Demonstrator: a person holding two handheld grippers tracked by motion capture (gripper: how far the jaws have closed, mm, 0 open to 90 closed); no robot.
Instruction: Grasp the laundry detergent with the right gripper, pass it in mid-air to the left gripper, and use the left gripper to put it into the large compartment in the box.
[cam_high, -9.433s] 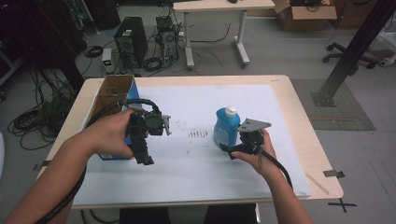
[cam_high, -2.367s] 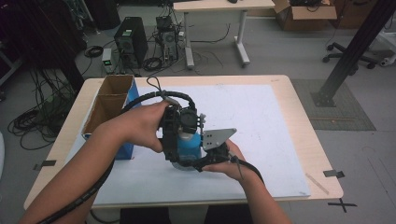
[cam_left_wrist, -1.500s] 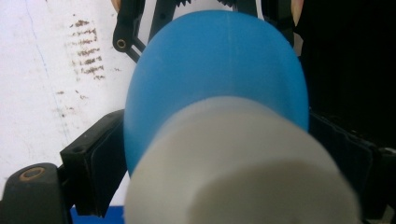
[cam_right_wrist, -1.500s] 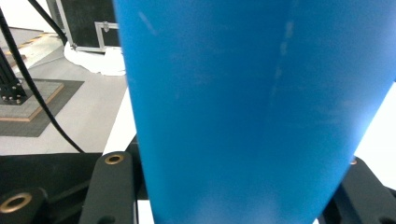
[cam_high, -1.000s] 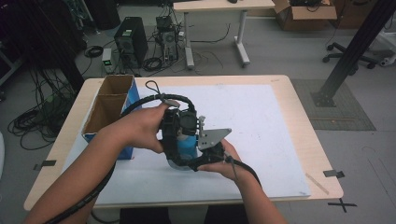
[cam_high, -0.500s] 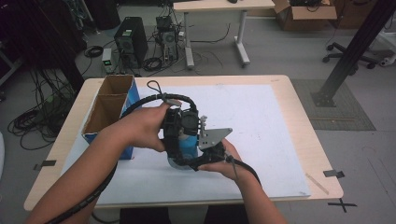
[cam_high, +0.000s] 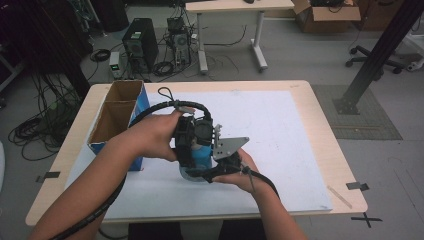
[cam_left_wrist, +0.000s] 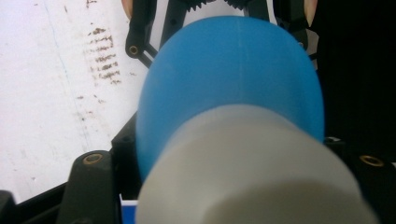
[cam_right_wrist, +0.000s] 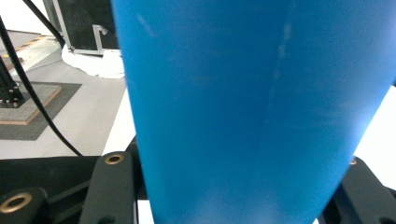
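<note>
A blue bottle (cam_high: 202, 156) with a white cap stands on the white sheet at the table's front middle. My right gripper (cam_high: 212, 172) is shut on its blue body (cam_right_wrist: 252, 102) from the near side, low down. My left gripper (cam_high: 194, 136) comes down onto the bottle's top from the left. Its jaws have just been closing, and in the left gripper view they sit against both sides of the white cap (cam_left_wrist: 252, 168), with the blue shoulder (cam_left_wrist: 233, 70) beyond. In the high view the hands and grippers hide most of the bottle.
An open cardboard box (cam_high: 117, 117) with a blue side stands at the table's left, close to the left forearm. The white sheet (cam_high: 285, 125) covers most of the tabletop. Black cables trail from both grippers toward the front edge.
Since the oldest frame the bottle and right gripper moved from the right to the front middle, and the left gripper came onto its top. Over the last second both hands stay put.
</note>
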